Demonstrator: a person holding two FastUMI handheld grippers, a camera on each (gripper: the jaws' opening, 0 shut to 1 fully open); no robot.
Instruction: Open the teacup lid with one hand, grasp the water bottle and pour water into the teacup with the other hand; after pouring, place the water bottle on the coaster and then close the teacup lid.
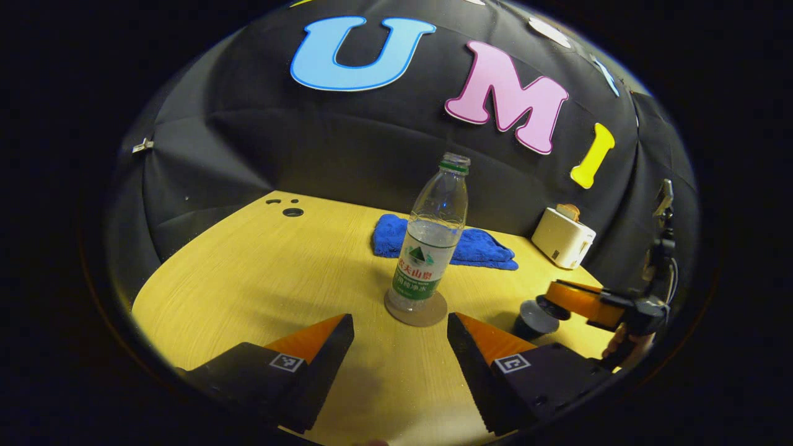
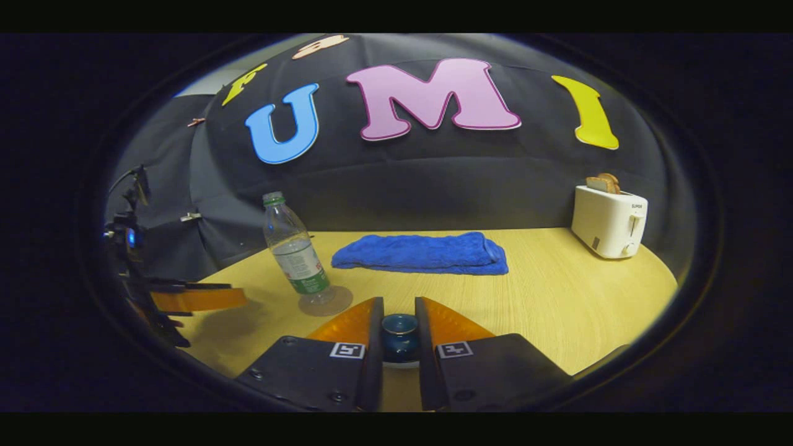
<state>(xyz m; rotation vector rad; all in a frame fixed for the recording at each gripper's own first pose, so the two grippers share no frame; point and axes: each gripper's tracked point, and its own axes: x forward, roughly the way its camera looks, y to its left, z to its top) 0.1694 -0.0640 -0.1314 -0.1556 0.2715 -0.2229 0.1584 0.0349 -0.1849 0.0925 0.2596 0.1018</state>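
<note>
A clear water bottle (image 1: 430, 238), uncapped and partly full, stands upright on a round coaster (image 1: 433, 314) in the left gripper view. My left gripper (image 1: 399, 320) is open just in front of it, a finger on each side and apart from it. To the right, the dark teacup (image 1: 530, 322) sits on the table with my right gripper (image 1: 553, 302) at its top. In the right gripper view, my right gripper (image 2: 399, 303) is shut on the knob of the teacup lid (image 2: 399, 331); the cup below is mostly hidden. The bottle (image 2: 295, 251) and coaster (image 2: 328, 301) lie to its left.
A folded blue towel (image 2: 421, 253) lies at the back of the wooden table (image 2: 557, 297). A white toaster (image 2: 609, 221) holding toast stands at the back right. Small round holes (image 1: 292, 212) mark the table's far left corner.
</note>
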